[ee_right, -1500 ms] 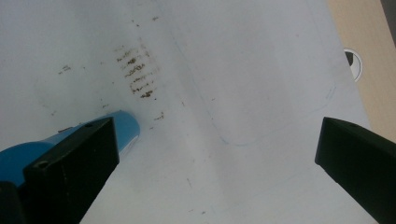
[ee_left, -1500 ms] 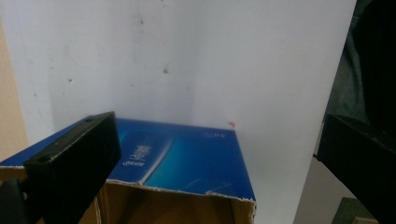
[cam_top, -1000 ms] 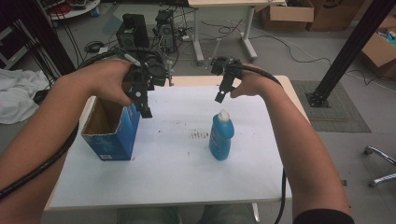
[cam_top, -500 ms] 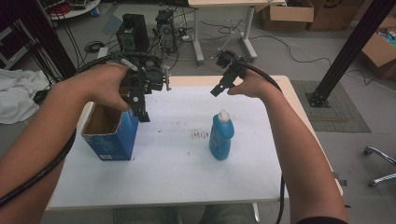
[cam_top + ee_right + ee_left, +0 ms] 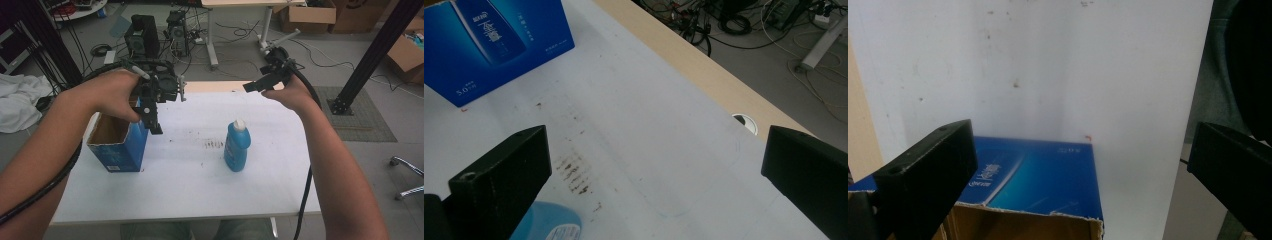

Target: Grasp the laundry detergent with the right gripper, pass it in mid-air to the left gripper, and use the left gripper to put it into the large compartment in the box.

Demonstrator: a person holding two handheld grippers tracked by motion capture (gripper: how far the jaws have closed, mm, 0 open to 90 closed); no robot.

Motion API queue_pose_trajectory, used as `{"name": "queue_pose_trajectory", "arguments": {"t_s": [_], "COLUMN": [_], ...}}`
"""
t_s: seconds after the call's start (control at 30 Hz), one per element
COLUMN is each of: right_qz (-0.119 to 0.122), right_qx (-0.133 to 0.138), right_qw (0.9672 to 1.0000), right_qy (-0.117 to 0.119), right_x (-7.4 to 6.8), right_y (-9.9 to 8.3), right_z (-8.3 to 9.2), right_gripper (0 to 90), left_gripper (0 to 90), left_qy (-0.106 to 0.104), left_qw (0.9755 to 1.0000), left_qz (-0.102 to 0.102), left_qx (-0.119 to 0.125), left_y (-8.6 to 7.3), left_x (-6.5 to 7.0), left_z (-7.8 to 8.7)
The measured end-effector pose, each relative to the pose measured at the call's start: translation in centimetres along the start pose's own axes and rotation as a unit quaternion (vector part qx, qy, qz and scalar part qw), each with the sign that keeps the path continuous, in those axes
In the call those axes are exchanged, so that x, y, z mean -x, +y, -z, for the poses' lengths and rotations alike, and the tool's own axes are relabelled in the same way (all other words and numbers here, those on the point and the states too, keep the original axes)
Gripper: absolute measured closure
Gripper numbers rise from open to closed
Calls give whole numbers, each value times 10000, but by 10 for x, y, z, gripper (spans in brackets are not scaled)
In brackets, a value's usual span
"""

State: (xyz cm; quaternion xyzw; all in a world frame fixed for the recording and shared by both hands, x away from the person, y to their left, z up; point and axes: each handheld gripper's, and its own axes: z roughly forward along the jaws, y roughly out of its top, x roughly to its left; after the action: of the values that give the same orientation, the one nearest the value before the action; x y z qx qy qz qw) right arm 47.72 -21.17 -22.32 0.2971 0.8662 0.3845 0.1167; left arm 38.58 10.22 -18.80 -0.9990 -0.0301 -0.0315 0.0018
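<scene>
- Bench (image 5: pixel 190 195) nearest: white top, wood-coloured strip along the far edge, dark smudges mid-surface.
- Blue carton (image 5: pixel 119 145) stands upright at the left of the bench, top flaps open, brown inside showing. In the left gripper view its torn open rim sits right below the jaws.
- Blue bottle (image 5: pixel 236 146) with white cap stands upright near the bench centre, right of the smudges, well apart from the carton. Nothing touching it.
- Left gripper (image 5: pixel 154 122) hangs above the carton's right edge, pointing down. Jaws spread wide, nothing between them; can't tell if the tips touch the carton.
- Right gripper (image 5: pixel 252 86) is held high over the bench's far edge, beyond the bottle, well clear of it. Jaws wide apart, holding nothing; in its own view the bottle's shoulder shows at the lower left, the carton farther off.
- Beyond the bench: floor with computer towers (image 5: pixel 142 32), loose cables, cardboard boxes (image 5: pixel 310 14).
</scene>
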Motion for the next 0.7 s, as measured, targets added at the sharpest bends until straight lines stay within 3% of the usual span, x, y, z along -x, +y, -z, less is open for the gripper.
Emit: {"name": "queue_pose_trajectory", "arguments": {"t_s": [0.27,0.43,0.7], "right_qz": [-204,-230,-440], "right_qx": [634,1009,1372], "right_qw": [9978,9945,9889], "right_qy": [-51,-128,-359], "right_x": [-8,-23,-47], "right_y": [-53,-93,-143], "right_z": [23,32,33], "right_gripper": [0,0,0], "left_gripper": [1,1,1], "left_qy": [27,18,10], "left_qw": [10000,10000,9999], "left_qz": [-50,-56,-138], "left_qx": [61,65,100], "left_y": [-2,-6,-5], "left_x": [0,-1,-5], "left_z": [0,-3,-6]}}
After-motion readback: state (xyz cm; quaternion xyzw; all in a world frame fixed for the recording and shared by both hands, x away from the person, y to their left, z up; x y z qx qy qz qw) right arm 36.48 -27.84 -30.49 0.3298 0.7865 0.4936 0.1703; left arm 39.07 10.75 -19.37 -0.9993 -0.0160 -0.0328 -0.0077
